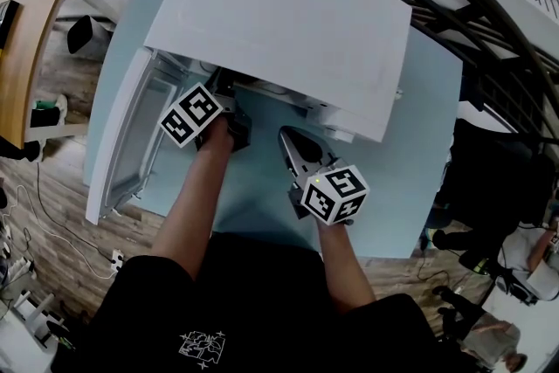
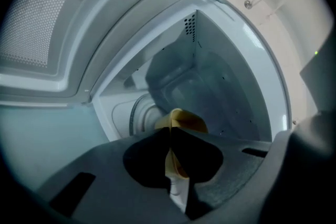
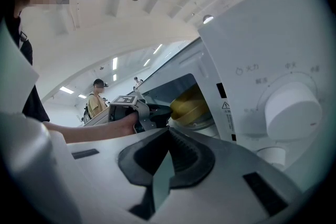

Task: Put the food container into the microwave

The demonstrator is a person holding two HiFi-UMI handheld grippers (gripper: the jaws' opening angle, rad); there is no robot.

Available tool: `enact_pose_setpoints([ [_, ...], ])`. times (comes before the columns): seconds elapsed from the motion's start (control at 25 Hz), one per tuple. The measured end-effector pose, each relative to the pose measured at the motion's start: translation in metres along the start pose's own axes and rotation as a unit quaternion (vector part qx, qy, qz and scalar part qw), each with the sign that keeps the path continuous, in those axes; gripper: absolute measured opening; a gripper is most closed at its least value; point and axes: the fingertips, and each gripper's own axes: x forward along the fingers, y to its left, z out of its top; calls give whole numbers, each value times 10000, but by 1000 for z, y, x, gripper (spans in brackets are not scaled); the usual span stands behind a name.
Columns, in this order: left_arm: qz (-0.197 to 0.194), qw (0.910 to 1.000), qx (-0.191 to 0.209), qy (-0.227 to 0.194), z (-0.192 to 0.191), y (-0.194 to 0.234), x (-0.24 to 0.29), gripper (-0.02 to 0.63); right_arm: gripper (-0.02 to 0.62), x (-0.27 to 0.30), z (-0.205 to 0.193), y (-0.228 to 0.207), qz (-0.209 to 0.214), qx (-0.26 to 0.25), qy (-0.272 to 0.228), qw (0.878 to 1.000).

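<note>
The white microwave (image 1: pixel 279 22) stands on a light blue table (image 1: pixel 419 135) with its door (image 1: pixel 122 144) swung open to the left. My left gripper (image 1: pixel 229 100) reaches into the opening, shut on the rim of the yellow food container (image 2: pixel 181 120). In the right gripper view the container (image 3: pixel 189 105) sits low inside the cavity, just past the left gripper (image 3: pixel 149 113). The turntable ring (image 2: pixel 139 115) and cavity walls show behind it. My right gripper (image 1: pixel 288 135) hovers in front of the microwave's control side, jaws shut with nothing in them.
A large white dial (image 3: pixel 291 105) sits on the control panel to the right of the cavity. A black chair (image 1: pixel 498 179) stands off the table's right edge. A person (image 3: pixel 97 97) stands far in the background.
</note>
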Motion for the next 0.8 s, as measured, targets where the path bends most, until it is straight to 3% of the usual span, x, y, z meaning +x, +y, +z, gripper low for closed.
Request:
enact_pose_setpoints([
  [0.8, -303, 9992, -266, -2, -5, 5, 10, 27, 6, 4, -3, -4, -43, 33, 47, 10000],
])
